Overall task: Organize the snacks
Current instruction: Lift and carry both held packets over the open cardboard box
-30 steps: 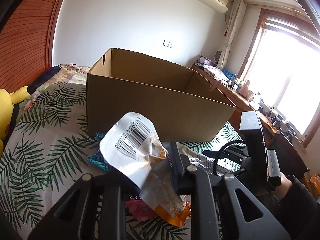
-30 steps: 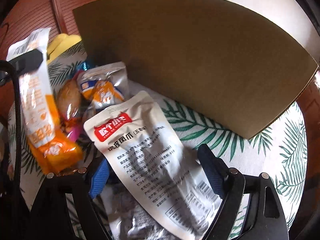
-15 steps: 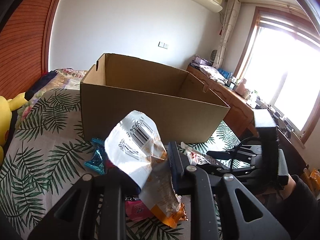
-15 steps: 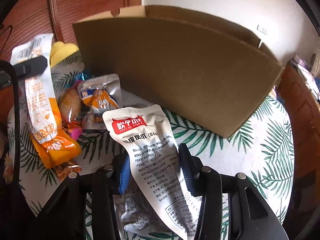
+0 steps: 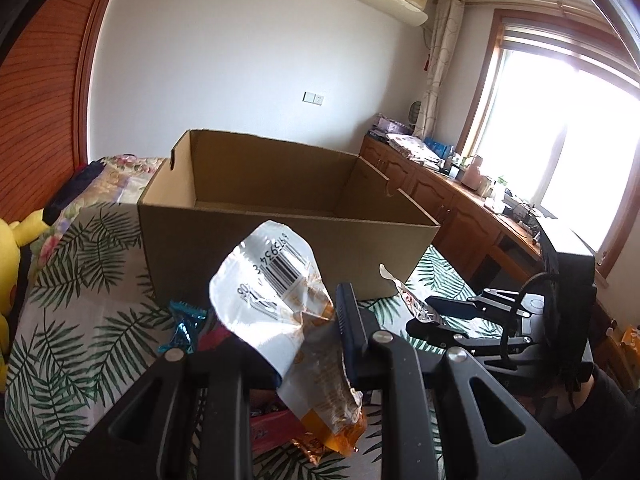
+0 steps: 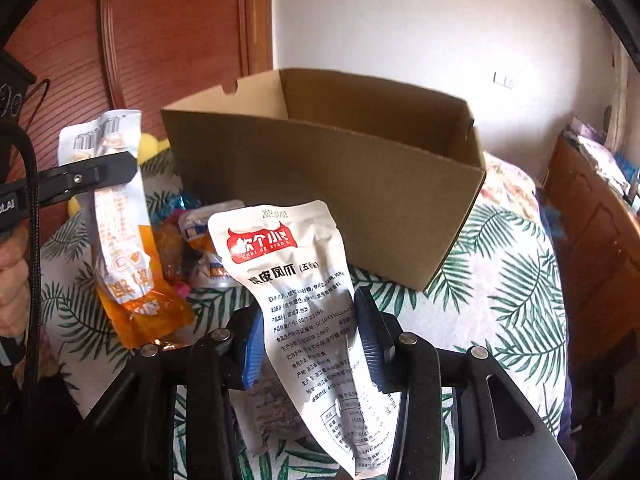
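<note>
An open cardboard box (image 5: 280,240) stands on the leaf-print bed; it also shows in the right wrist view (image 6: 340,184), and what I see of its inside is empty. My left gripper (image 5: 296,332) is shut on an orange-and-white snack pouch (image 5: 276,292), held in the air before the box; the same pouch shows in the right wrist view (image 6: 120,224). My right gripper (image 6: 308,344) is shut on a white pouch with a red logo (image 6: 296,292), lifted above the bed in front of the box. In the left wrist view the right gripper (image 5: 440,320) is at the right.
Several loose snack packets (image 6: 200,240) lie on the bed in front of the box, with a blue wrapper (image 5: 184,324) among them. A yellow plush toy (image 5: 12,256) sits at the left. A wooden cabinet (image 5: 460,208) runs under the window at the right.
Both grippers have risen with their pouches, so the box's open top now shows. The right gripper closed on the white pouch and lifted it off the bed.
</note>
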Motion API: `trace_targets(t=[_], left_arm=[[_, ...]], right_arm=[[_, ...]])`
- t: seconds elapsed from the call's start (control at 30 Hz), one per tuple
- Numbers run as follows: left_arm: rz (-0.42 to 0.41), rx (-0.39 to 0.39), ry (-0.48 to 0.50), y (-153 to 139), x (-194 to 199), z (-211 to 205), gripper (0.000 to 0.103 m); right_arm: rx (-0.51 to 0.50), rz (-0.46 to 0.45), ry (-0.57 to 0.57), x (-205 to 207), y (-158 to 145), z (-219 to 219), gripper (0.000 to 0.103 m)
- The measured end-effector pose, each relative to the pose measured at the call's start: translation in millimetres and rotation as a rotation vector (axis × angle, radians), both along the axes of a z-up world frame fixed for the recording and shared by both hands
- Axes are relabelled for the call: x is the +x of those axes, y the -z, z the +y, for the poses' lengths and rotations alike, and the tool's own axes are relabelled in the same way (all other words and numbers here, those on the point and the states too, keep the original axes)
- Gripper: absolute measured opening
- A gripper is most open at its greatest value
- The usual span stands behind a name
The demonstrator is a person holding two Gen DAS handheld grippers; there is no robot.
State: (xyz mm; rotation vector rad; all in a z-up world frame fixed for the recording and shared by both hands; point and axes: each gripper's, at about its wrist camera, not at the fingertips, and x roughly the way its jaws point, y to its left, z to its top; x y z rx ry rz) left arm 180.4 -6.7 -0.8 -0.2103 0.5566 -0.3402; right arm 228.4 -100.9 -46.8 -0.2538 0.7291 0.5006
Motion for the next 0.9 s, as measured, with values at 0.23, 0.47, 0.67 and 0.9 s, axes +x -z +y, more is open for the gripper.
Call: trace_targets(t=[0.23,0.47,0.67,0.9], left_arm=[[-0.025,0.011,0.014,-13.6,0.9,-4.8,0.019],[-0.059,0.024,0.027,-30.1,1.9,-7.8,0.019],[-0.1,0.041,0.046,-53.8,10.0,-9.4,0.019],[-0.156,0.073,0.059,-82.5,28.3,-6.8,0.019]], right_arm=[[0.027,-0.051,-0.004,-8.4,-13.9,0.7,0.041],[0.056,-0.095,0.001,-13.3,-33.4,-3.6,0.041],[0.078,-0.145,-0.002,-12.7,-58.6,-4.8,0.041],[0.097,-0.203,-0.013,-6.0,-91.0,-0.9,0.041]])
